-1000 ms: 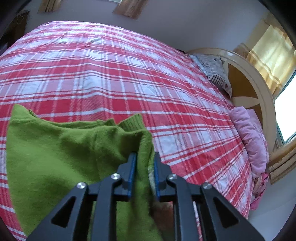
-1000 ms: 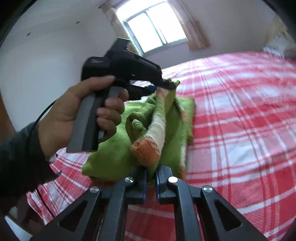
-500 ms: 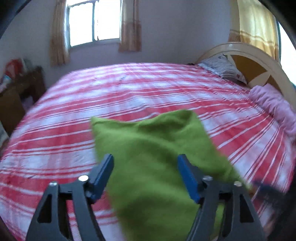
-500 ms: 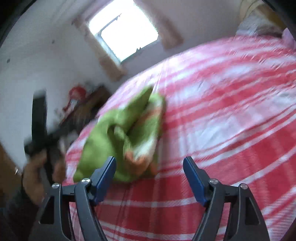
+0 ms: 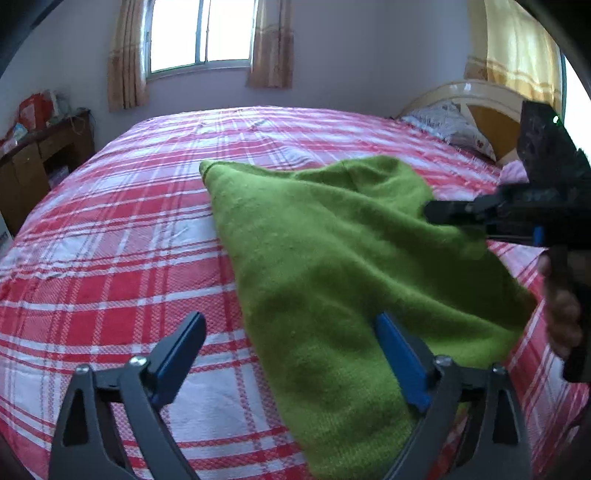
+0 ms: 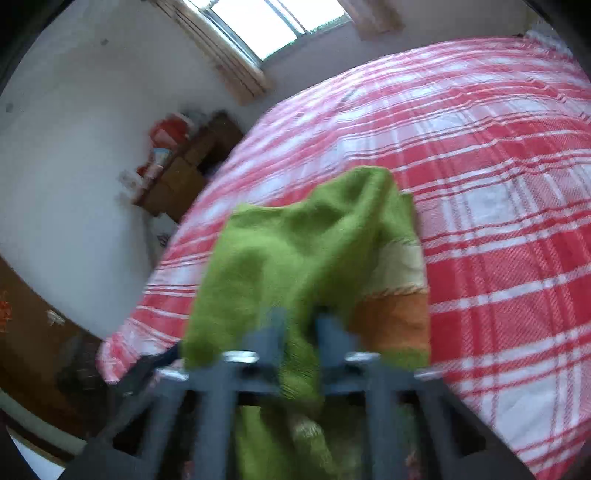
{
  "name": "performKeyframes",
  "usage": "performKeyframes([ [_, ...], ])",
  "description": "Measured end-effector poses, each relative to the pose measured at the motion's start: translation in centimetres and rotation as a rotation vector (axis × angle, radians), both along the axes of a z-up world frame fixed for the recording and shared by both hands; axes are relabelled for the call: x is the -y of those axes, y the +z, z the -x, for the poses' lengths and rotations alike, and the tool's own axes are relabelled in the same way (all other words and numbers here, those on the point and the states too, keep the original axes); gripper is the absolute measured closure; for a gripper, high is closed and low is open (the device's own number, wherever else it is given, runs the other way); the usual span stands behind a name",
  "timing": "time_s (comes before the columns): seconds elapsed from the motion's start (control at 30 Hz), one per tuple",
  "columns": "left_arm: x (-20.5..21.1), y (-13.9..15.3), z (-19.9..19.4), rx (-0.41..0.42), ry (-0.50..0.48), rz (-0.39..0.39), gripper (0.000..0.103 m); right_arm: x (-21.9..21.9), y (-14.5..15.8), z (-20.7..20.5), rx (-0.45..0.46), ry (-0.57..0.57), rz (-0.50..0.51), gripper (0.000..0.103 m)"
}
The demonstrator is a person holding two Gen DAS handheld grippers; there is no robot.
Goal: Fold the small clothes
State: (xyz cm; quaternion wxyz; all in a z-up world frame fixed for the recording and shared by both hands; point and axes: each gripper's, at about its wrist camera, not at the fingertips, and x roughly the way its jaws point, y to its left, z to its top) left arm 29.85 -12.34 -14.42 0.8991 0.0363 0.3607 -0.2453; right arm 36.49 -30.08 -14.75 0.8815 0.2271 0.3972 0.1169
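Note:
A green knitted sweater (image 5: pixel 332 258) with cream and orange bands (image 6: pixel 395 291) lies bunched on the red plaid bed (image 5: pixel 129 221). My left gripper (image 5: pixel 288 321) hovers low over its near end, jaws opening wide. The fabric lies between them and against the right finger (image 5: pixel 399 362), with no pad pressing on it. In the blurred right wrist view my right gripper (image 6: pixel 301 325) is closing, its narrow jaws pinching a raised fold of the sweater. The left wrist view shows that gripper (image 5: pixel 436 214) from the side, held by a person's hand (image 5: pixel 561 314), with its tips on the sweater's far right edge.
A wooden cabinet (image 5: pixel 33 162) with clutter on top stands left of the bed. The curved headboard (image 5: pixel 480 99) and pillows (image 5: pixel 450 125) are at the far right. A curtained window (image 5: pixel 199 33) is behind the bed. Plaid sheet stretches left of and beyond the sweater.
My left gripper let go of the sweater and spread wide as it swung toward the window. My right gripper released, opened, then closed again on another fold. The sweater dropped onto the bed.

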Motion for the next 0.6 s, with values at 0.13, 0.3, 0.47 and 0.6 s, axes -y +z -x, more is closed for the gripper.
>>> performKeyframes([
  [0.13,-0.8,-0.6,-0.4,-0.061,-0.004,0.057,0.001,0.3,1.7,1.8,0.109,-0.043,0.114,0.093],
  [0.3,0.1,-1.2,-0.5,-0.102,-0.034,0.024,0.000,0.9,-2.0,0.5,0.019,-0.065,0.215,0.093],
  [0.47,-0.1,-1.1,-0.3,-0.094,-0.020,0.031,0.000,0.3,-0.5,0.8,0.032,-0.075,0.262,0.083],
  [0.6,0.1,-1.1,-0.1,-0.081,-0.019,0.013,0.000,0.3,2.5,0.2,0.098,-0.109,0.291,0.045],
])
